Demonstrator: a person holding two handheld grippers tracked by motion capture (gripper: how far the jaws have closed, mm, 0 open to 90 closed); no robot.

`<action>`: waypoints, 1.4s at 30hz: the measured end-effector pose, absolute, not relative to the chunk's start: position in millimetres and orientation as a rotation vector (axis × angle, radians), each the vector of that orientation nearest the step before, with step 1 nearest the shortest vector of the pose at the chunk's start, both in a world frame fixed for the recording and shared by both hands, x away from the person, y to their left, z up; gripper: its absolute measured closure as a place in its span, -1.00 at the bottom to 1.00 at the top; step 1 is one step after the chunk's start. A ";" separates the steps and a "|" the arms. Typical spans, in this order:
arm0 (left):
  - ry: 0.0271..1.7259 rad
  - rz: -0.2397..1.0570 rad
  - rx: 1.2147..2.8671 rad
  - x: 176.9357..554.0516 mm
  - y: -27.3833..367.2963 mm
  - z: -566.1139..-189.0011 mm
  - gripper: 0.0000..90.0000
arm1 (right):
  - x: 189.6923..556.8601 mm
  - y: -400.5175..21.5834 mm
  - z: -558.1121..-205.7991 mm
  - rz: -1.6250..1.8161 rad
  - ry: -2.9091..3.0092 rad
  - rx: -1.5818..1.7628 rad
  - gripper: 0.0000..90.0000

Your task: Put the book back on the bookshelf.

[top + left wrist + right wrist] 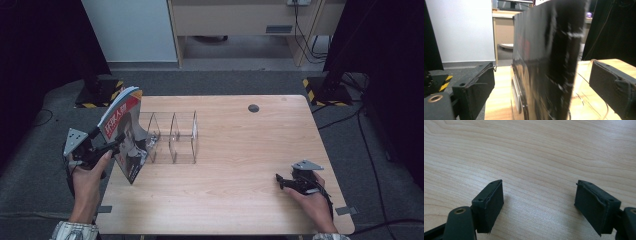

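The surface (235, 165) is a rectangular pale wood-grain top with rounded corners and a small dark round grommet (253, 108) toward its far edge. A glossy magazine (125, 132), thin and flexible with a red-banded cover, stands tilted at the surface's left end, leaning against a clear acrylic rack (172, 137) of upright rounded dividers. In the left gripper view the magazine's dark, shiny edge rises between the left gripper's (544, 85) fingers (477, 85), which are spread wide with gaps on both sides of the magazine, so nothing is pinched. The right gripper (539, 205) rests low near the surface's right front, well apart from the magazine; its blocky black fingers (490, 203), faced with matte textured pads, are spread over bare wood grain.
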State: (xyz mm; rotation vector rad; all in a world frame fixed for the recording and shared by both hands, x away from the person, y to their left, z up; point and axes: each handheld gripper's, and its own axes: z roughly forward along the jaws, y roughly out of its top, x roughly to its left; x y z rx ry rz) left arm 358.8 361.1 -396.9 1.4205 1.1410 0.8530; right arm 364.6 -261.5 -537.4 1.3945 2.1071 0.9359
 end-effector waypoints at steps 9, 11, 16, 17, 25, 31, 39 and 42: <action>1.127 0.844 1.450 350.9 359.9 -398.9 -0.87 | 364.5 -261.4 -537.4 0.935 2.108 1.395 -0.49; 1.127 0.840 1.452 349.7 359.0 -399.4 -0.87 | 364.5 -261.3 -537.4 0.934 2.108 1.395 -0.49; 1.108 0.834 1.482 345.1 355.5 -399.0 -0.88 | 364.3 -261.1 -537.4 0.934 2.110 1.396 -0.50; 1.106 0.835 1.487 344.3 355.0 -399.1 -0.88 | 364.1 -261.0 -537.3 0.935 2.111 1.398 -0.51; 1.109 0.839 1.522 336.7 353.6 -402.7 -0.89 | 363.9 -260.9 -537.4 0.934 2.110 1.395 -0.51; 1.121 0.845 1.537 331.6 356.9 -409.5 -0.89 | 363.6 -260.7 -537.4 0.937 2.112 1.395 -0.51; 1.135 0.831 1.552 326.3 360.0 -417.4 -0.88 | 363.2 -260.4 -537.3 0.937 2.112 1.401 -0.51; 1.143 0.821 1.561 323.2 360.5 -421.7 -0.88 | 363.1 -260.5 -537.2 0.935 2.115 1.397 -0.51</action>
